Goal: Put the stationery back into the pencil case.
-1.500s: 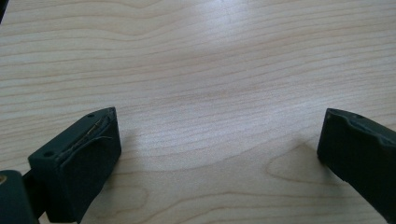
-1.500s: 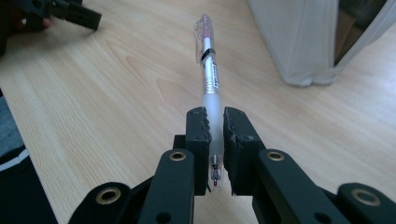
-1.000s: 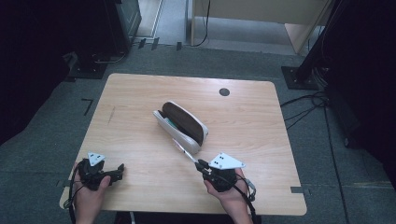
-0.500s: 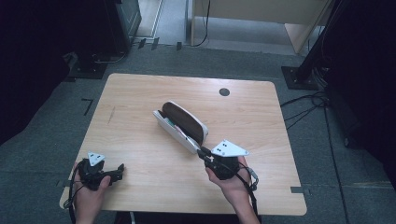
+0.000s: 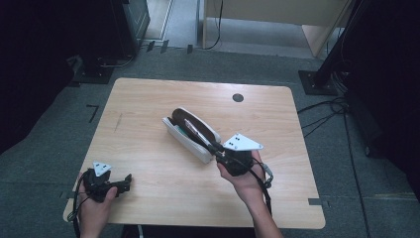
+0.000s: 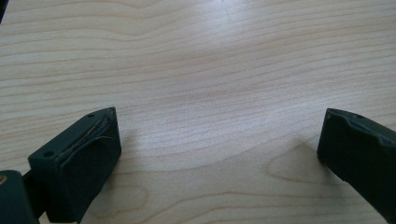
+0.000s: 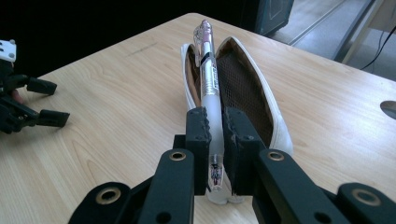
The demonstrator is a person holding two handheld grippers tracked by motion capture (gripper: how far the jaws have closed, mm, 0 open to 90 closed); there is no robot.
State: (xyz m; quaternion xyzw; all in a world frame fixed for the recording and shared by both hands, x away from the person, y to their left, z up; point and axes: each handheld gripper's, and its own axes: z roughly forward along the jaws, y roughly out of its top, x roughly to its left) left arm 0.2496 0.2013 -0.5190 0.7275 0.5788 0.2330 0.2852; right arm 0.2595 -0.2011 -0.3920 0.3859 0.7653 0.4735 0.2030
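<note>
The right gripper (image 7: pixel 214 135) is pinching a pen (image 7: pixel 208 79) over the open pencil case (image 7: pixel 252 93), probably lowering it inside toward ten o'clock next, while the left gripper (image 6: pixel 217 154) is idling spread.

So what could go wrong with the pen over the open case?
The right gripper pinches the pen near one end, so the long free part might swing or slip as it goes into the pencil case. The case's opening looks narrow, so the pen tip could catch on its rim and stay out. Nothing holds the case: the left gripper sits open, far off on the table, so a push might slide the case.
</note>
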